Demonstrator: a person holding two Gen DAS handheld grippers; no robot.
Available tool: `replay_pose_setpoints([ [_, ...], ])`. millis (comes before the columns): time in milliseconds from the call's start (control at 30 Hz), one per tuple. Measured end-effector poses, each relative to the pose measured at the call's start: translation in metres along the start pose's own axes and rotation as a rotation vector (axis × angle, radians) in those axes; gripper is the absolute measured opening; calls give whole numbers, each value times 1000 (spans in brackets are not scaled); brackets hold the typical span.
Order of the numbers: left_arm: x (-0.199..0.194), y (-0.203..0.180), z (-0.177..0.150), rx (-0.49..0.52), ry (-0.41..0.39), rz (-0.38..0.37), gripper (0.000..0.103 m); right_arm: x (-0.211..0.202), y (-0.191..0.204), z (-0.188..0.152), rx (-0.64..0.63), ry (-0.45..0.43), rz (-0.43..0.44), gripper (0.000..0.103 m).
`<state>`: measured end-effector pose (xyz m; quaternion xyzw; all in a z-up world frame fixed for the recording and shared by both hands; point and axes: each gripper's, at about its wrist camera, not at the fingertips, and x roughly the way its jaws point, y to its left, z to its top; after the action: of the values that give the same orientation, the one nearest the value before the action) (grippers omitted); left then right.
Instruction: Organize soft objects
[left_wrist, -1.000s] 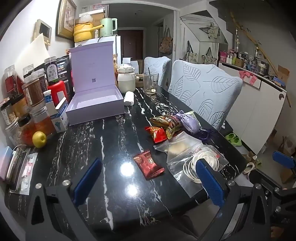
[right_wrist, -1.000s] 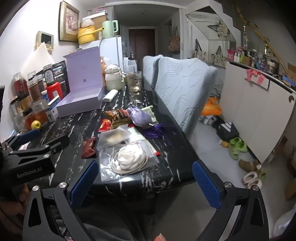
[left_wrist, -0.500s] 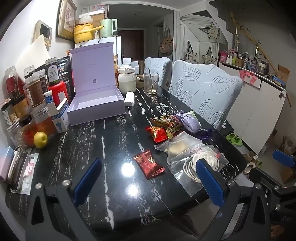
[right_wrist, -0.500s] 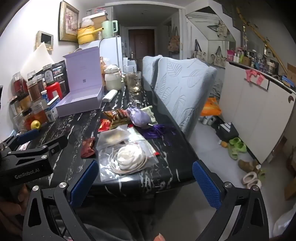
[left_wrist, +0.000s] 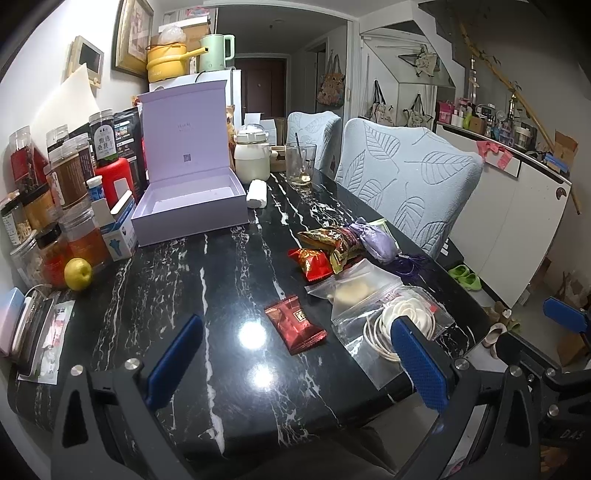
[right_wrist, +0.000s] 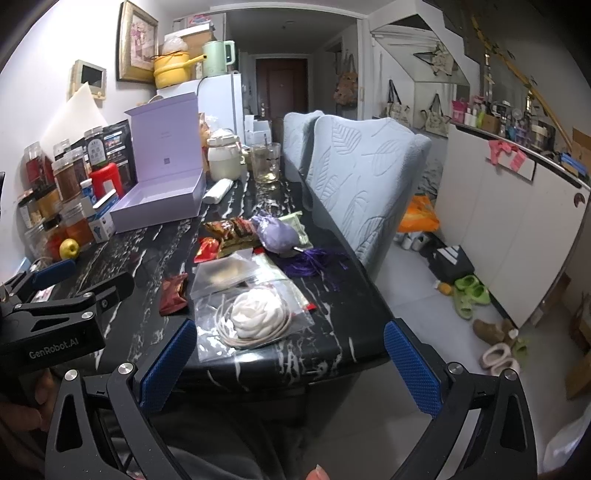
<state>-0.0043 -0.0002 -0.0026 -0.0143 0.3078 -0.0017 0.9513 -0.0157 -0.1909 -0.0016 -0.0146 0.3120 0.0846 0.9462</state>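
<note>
Jars (left_wrist: 70, 206) crowd lavender box (left_wrist: 192, 206); snack packets (left_wrist: 325, 247) mid-table.

Jar labels (left_wrist: 70, 177) too small to read; phone stack (left_wrist: 22, 328) cut by left edge.

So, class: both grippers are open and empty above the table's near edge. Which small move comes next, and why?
Probably ease the left gripper forward and down over the dark red packet: it lies flat and alone, nearest that gripper, and the lilac box stands open and empty behind it.
</note>
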Motion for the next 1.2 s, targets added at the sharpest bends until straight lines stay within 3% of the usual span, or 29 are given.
replay_pose_setpoints([
  [1200,0,0,-1,-4,1,-3,103,3,5,-2,-6,1,-8,103],
])
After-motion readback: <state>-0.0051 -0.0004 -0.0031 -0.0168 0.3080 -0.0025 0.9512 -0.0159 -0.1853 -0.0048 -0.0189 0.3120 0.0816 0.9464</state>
